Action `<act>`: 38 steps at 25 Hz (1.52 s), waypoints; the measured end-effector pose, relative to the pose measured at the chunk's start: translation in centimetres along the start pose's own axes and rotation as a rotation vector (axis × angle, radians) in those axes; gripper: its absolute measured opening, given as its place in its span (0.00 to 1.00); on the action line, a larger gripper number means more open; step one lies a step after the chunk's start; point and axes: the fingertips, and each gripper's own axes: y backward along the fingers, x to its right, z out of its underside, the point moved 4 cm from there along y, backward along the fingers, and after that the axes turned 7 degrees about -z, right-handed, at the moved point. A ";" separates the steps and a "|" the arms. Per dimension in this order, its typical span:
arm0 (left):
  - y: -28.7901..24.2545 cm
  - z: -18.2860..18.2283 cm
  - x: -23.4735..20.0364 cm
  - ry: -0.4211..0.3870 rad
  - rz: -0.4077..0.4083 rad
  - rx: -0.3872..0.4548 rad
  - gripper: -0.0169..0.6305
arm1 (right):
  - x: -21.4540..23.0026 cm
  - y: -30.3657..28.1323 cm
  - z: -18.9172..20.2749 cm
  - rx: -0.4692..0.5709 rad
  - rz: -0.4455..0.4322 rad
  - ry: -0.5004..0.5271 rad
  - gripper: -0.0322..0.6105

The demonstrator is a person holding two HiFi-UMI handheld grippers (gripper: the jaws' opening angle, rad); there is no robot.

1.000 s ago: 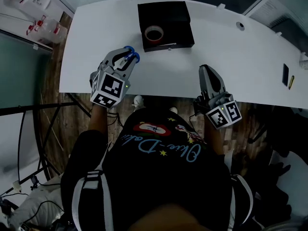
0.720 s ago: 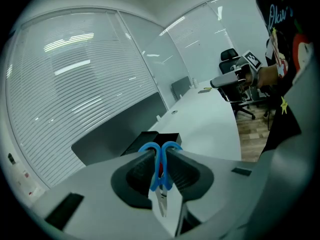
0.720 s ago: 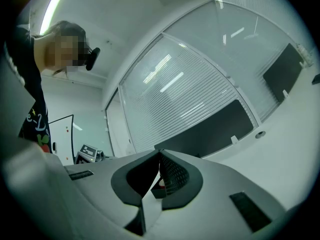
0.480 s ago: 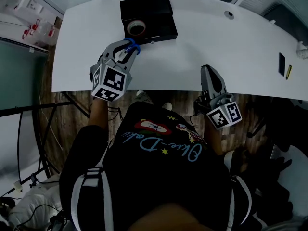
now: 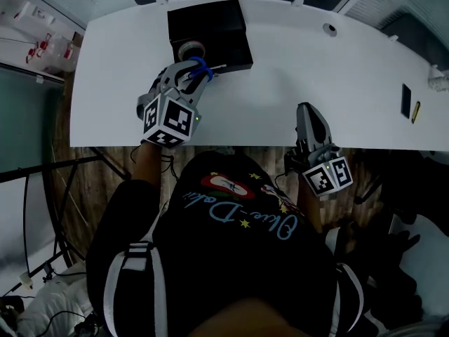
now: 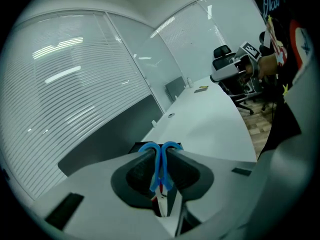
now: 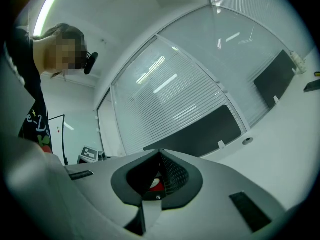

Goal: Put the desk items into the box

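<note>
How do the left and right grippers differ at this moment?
The left gripper is clamped on a blue-handled tool, likely scissors; the right gripper is shut with nothing between its jaws. The left gripper is at the near edge of the black box; the right gripper sits well away from it, by the near edge of the desk. Both point across the desk, away from the person.

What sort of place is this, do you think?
Most likely an office or meeting room: a long white desk with a cable grommet, blind-covered glass walls, and a swivel chair.
</note>
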 end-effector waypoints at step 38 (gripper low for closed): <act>-14.0 4.6 2.5 0.034 0.240 -0.179 0.19 | 4.4 -3.3 -0.4 -0.067 0.137 0.008 0.10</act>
